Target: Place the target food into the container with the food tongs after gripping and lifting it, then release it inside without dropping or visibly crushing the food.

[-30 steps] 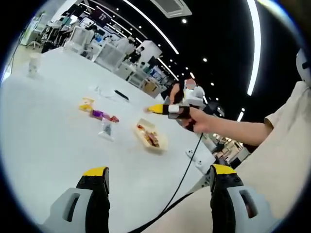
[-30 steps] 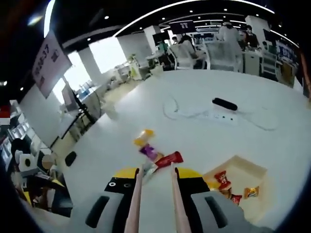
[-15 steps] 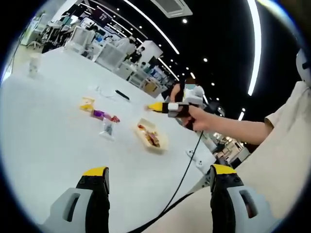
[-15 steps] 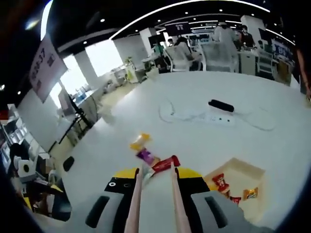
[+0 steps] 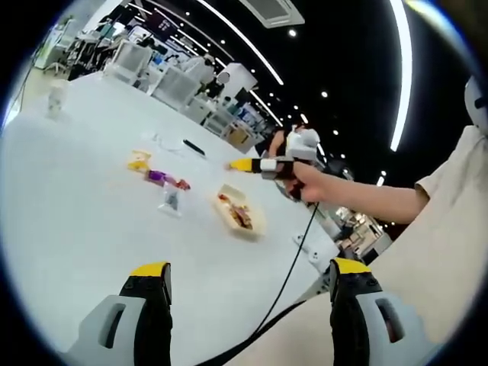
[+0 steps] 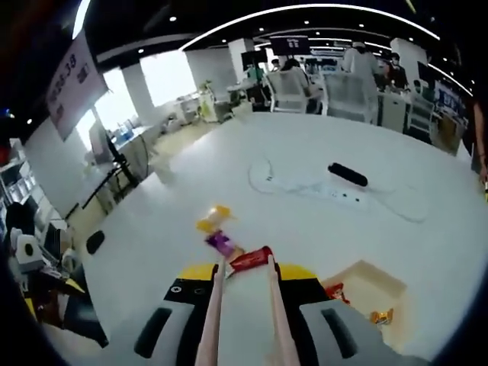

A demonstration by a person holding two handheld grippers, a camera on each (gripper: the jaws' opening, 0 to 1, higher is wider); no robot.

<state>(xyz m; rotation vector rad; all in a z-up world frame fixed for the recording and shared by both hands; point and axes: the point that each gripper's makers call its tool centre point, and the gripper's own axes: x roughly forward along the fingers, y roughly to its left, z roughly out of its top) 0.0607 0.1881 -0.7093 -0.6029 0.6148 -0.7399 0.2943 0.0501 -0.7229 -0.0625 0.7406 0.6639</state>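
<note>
Tongs (image 6: 242, 305) clamped in right claw (image 6: 244, 278); red snack (image 6: 251, 258) apparently at tips; left claw (image 5: 248, 278) apart.

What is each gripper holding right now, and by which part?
The right gripper holds food tongs, clamped across their two arms. The left gripper is open, holding nothing.

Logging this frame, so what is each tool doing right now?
Left tool: open, holding nothing.
Right tool: shut on the food tongs.
</note>
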